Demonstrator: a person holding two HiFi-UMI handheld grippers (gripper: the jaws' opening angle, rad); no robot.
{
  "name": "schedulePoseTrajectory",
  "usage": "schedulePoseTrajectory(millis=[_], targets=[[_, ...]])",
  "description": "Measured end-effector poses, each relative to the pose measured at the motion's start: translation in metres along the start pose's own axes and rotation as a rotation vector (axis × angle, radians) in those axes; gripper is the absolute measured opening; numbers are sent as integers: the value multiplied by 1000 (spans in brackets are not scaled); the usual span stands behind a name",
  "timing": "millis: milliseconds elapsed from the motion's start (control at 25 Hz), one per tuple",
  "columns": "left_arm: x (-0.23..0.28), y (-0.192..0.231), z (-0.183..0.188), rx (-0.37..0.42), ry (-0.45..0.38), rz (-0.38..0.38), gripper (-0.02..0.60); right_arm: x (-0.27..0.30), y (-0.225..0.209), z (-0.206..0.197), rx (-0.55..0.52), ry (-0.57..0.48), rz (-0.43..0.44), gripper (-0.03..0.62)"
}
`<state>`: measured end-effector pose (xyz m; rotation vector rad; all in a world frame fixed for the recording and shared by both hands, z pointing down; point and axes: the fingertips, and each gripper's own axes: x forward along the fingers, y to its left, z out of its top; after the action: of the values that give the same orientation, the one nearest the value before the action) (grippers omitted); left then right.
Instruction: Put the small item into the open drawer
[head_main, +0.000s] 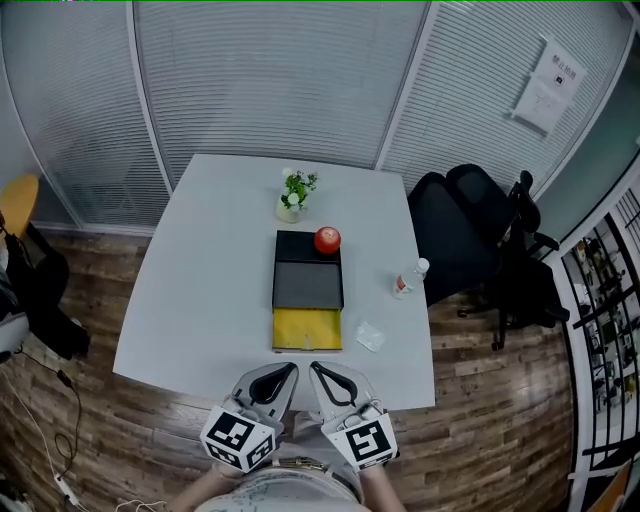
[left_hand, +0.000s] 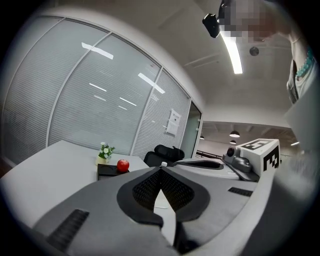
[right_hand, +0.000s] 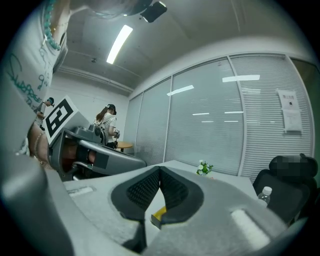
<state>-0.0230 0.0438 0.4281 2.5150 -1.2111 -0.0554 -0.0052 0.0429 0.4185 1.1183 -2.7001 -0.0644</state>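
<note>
Both tools sit at the near edge of the table, short of the work area. The left hand-held gripper and the right hand-held gripper lie side by side. Each has its jaws closed tip to tip with nothing between them. The open drawer, with a yellow interior, stands pulled toward the operator just beyond the tips. The small item lies on the table just beside the drawer's right front corner, apart from both tools. Judged from this layout, the task is in its approach step and no pick has been made. The next move calls for opening the right jaws, reaching past the table edge to the item, and closing on it squarely before carrying it left over the drawer. Behind the drawer stands its black cabinet, with a red apple on top. A water bottle stands to the right and a potted plant stands farther back. The item is pale, crumpled and too small to identify. Both gripper views hide it behind their own jaws. The drawer's contents cannot be determined.
</note>
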Motion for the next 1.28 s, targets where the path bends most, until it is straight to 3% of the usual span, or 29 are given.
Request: schedulePoseTrajectory(millis=[960, 1280], targets=[[124, 20, 9, -32, 6, 122, -3, 33, -117, -16, -21, 0, 168, 3], [136, 18, -1, -56, 42, 117, -3, 31, -133, -26, -33, 21, 155, 3]])
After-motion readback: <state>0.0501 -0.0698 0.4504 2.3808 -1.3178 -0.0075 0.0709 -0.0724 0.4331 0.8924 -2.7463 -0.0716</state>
